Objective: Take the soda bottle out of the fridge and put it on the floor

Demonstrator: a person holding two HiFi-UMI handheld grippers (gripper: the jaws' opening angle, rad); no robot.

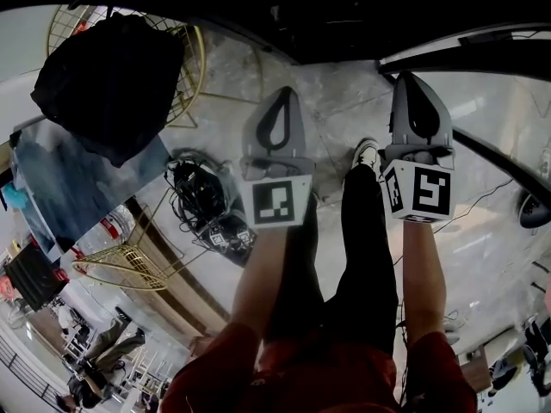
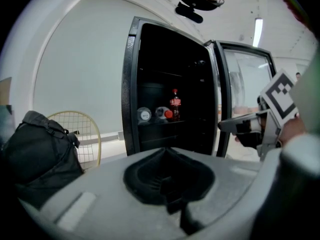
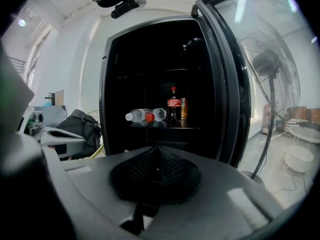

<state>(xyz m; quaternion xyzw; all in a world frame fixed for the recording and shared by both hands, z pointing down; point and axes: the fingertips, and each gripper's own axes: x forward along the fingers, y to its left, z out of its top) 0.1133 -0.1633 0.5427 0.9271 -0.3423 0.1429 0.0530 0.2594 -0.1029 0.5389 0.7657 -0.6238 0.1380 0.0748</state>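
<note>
We hold both grippers in front of the open fridge [image 3: 105, 99]. The left gripper [image 2: 166, 151] has its jaws closed together on nothing, and so does the right gripper [image 3: 156, 149]. The soda bottle [image 3: 173, 105] stands upright on a shelf [image 3: 192, 127] inside, just right of two clear bottles [image 3: 145, 115] lying on their sides.

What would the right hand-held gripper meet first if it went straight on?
The way looks free up to the open fridge. The right hand-held gripper aims at its shelf, probably meeting the lying bottles just left of the soda bottle first; depth is unclear.
</note>
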